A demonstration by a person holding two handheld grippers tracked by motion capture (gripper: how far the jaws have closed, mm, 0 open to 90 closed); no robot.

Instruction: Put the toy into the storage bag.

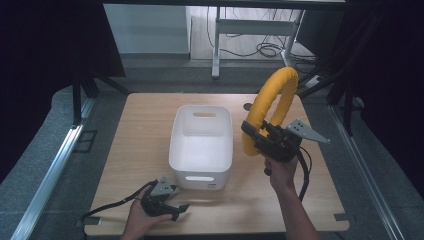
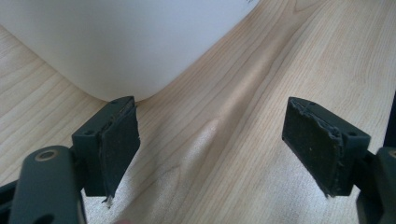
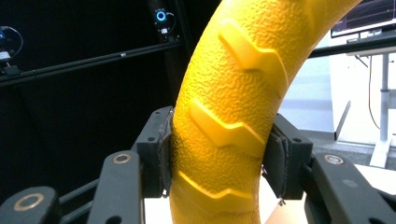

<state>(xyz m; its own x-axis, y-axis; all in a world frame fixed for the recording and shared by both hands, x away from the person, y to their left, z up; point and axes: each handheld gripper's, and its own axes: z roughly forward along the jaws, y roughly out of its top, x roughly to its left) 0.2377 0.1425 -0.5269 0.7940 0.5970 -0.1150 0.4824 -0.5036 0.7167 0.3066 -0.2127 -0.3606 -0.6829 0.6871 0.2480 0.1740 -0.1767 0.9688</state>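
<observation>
A yellow U-shaped foam piece (image 1: 270,102) with a ridged, textured skin stands arched above the table's right side. My right gripper (image 1: 252,134) is shut on one of its legs; in the right gripper view the yellow foam piece (image 3: 224,116) is squeezed between both pads (image 3: 164,158). A white plastic bin (image 1: 176,145) with handle slots sits in the table's middle and looks empty. My left gripper (image 1: 181,209) rests low near the front edge, just in front of the bin, open. In the left gripper view its jaws stand wide apart over bare wood, the bin's corner (image 2: 121,46) just beyond.
The light wooden table (image 1: 140,130) has bare wood left of the bin and along the front. Black frame posts (image 1: 77,100) stand at both sides. Beyond the far edge are desk legs and cables (image 1: 265,49) on the floor.
</observation>
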